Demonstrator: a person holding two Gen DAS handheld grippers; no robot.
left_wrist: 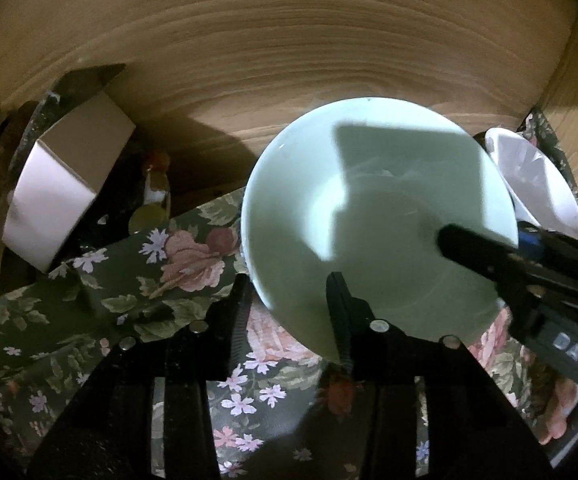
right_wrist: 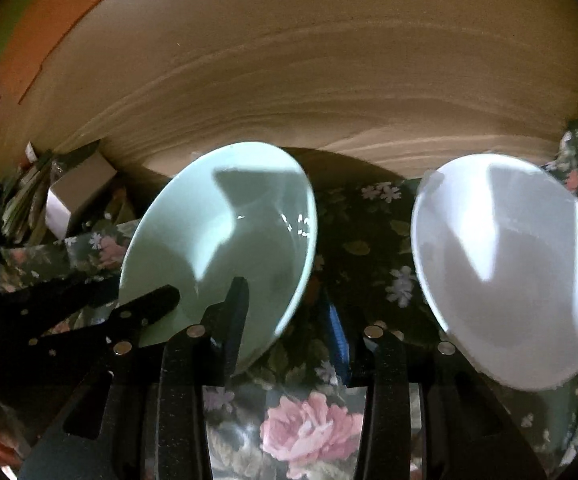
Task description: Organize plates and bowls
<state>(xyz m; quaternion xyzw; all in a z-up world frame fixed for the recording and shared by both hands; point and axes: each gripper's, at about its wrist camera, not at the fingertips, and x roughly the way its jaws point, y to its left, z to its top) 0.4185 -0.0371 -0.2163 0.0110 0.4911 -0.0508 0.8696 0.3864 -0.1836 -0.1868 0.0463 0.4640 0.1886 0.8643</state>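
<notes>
A pale green bowl (left_wrist: 369, 208) sits tilted on the floral cloth. In the left wrist view my left gripper (left_wrist: 289, 280) is shut on its near-left rim, with one finger inside the bowl and the other outside. My right gripper (left_wrist: 485, 236) comes in from the right and grips the opposite rim. In the right wrist view the right gripper (right_wrist: 285, 300) has its black finger inside the green bowl (right_wrist: 225, 224) and its blue-padded finger outside. The left gripper (right_wrist: 141, 292) clamps the rim at the left. A white bowl (right_wrist: 509, 280) stands tilted to the right, free of both grippers.
A dark floral tablecloth (left_wrist: 137, 288) covers the surface. A wooden panel (left_wrist: 289, 48) rises close behind the bowls. A white and brown box (left_wrist: 61, 184) and a small bottle (left_wrist: 157, 184) crowd the left. The white bowl (left_wrist: 529, 176) nearly touches the green one.
</notes>
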